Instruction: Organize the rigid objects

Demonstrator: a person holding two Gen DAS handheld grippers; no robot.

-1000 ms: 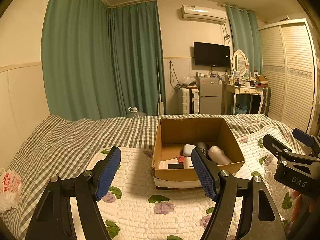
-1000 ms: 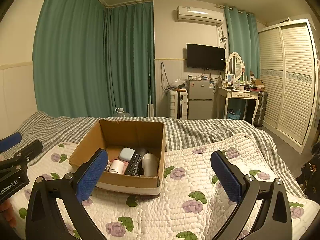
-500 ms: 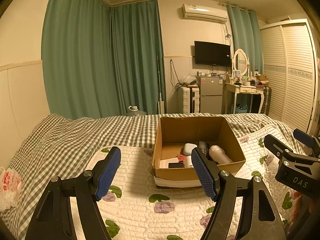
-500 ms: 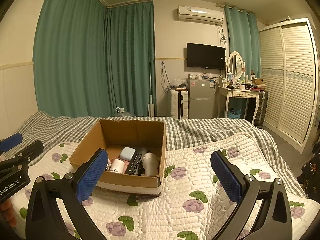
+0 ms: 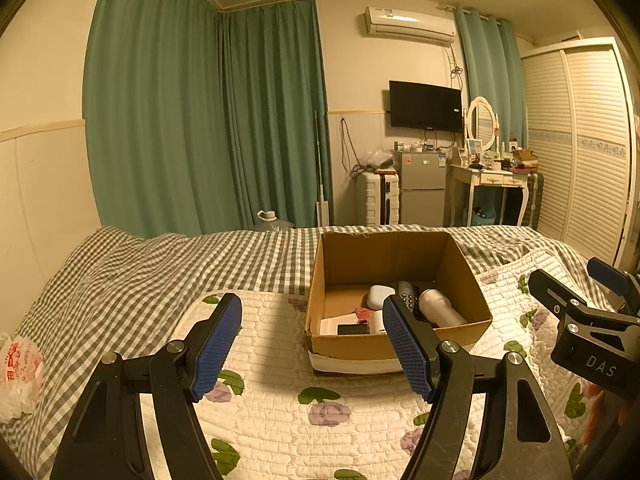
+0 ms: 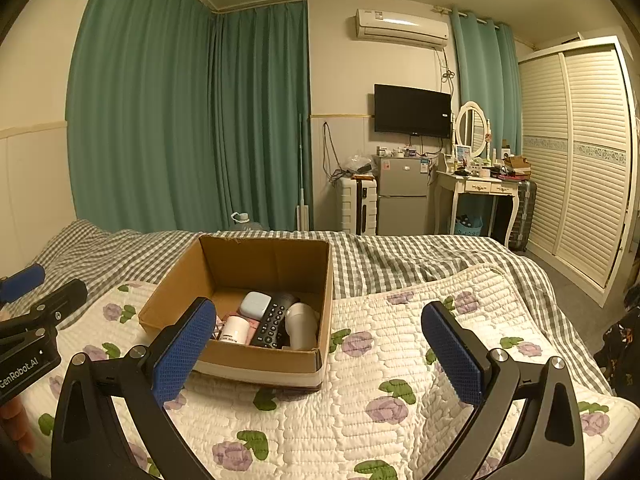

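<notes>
Both claws hang above the bed with nothing between their blue pads: the left claw point(image 5: 312, 344) stands wide, and the right claw point(image 6: 318, 354) wider still. Judging by that, neither has committed to a pick.

The cardboard box point(image 6: 256, 356) sits a little left of centre in the right wrist view, resting on the floral quilt point(image 6: 400, 360), its open top facing up so things can be dropped in or lifted out. Inside, crowded toward the near right corner, lie a black remote control point(image 6: 272, 324), a pale earbud-style case point(image 6: 255, 303), a small white jar point(image 6: 234, 330) and a white cylinder point(image 6: 301, 325) lying on its side, touching or nearly so. The task's rigid things are thus in the box; none shows on the quilt.

In the left wrist view the claw's right pad covers part of the box's contents. A flat white card and a dark flat item by the near wall are hard to name. The box's near wall hides whatever lies low behind it.
</notes>
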